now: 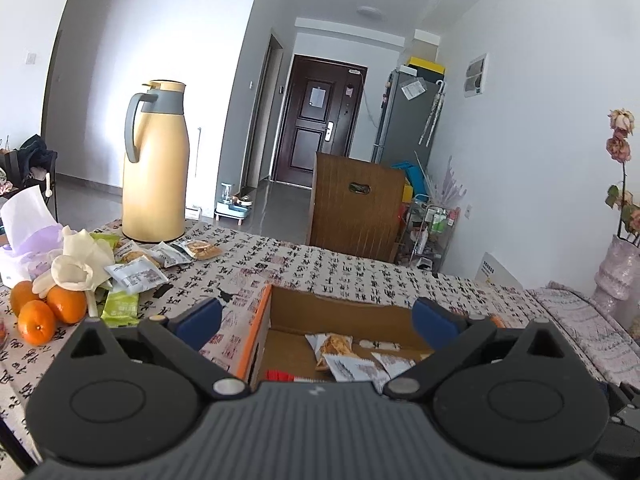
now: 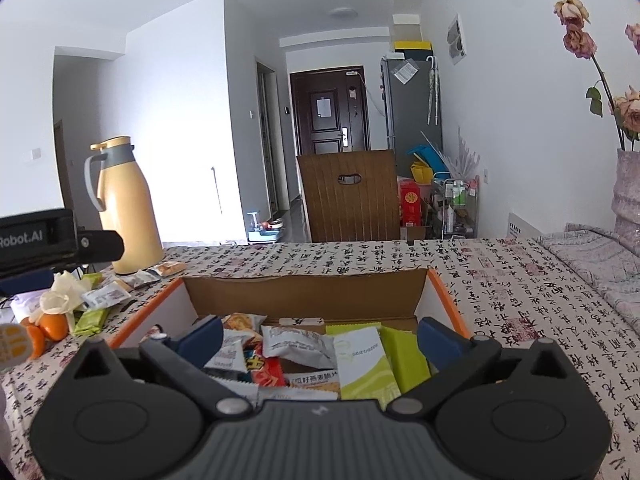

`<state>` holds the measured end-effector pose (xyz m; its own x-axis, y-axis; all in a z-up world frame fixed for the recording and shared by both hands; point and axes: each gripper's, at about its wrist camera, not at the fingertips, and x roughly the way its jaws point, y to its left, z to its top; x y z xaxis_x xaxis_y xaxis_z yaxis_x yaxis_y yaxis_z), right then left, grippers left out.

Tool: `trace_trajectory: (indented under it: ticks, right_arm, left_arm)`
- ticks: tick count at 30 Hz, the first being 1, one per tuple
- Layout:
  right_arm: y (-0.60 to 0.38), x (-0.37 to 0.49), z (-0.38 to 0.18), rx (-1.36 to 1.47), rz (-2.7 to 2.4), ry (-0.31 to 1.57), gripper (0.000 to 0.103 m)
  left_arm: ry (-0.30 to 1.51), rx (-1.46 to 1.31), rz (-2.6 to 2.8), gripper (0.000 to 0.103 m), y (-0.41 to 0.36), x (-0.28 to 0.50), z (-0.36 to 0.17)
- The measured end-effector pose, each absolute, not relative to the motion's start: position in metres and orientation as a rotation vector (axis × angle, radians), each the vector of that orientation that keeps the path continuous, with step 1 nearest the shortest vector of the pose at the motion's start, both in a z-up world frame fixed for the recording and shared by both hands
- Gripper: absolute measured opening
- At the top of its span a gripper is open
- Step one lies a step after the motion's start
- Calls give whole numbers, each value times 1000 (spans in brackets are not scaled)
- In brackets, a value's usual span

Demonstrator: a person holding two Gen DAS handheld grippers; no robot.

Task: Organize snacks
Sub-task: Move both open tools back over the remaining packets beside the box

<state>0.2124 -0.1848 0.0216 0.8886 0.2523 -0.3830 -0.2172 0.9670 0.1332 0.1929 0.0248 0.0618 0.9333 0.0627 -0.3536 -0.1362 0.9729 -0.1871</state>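
An open cardboard box with orange edges (image 2: pixel 308 290) sits on the table and holds several snack packets, among them a green-and-white one (image 2: pixel 364 364) and a grey one (image 2: pixel 298 346). My right gripper (image 2: pixel 320 338) is open and empty above the box. The box also shows in the left wrist view (image 1: pixel 340 312). My left gripper (image 1: pixel 318 318) is open and empty over the box's left side. Loose snack packets (image 1: pixel 138 276) lie on the table to the left, with a green one (image 1: pixel 120 308) nearest.
A yellow thermos jug (image 1: pixel 156 164) stands at the back left. Oranges (image 1: pixel 44 312) and a white glove (image 1: pixel 80 268) lie by the loose packets. A vase of dried roses (image 2: pixel 628 200) stands at the far right. A wooden chair back (image 2: pixel 350 196) is behind the table.
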Motion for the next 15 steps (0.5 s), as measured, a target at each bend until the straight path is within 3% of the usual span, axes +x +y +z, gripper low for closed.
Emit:
trace_trajectory:
  ticks: [15]
  right_arm:
    - [-184, 148, 12, 70, 274, 460, 103]
  left_arm:
    - [431, -188, 89, 103, 39, 124, 40]
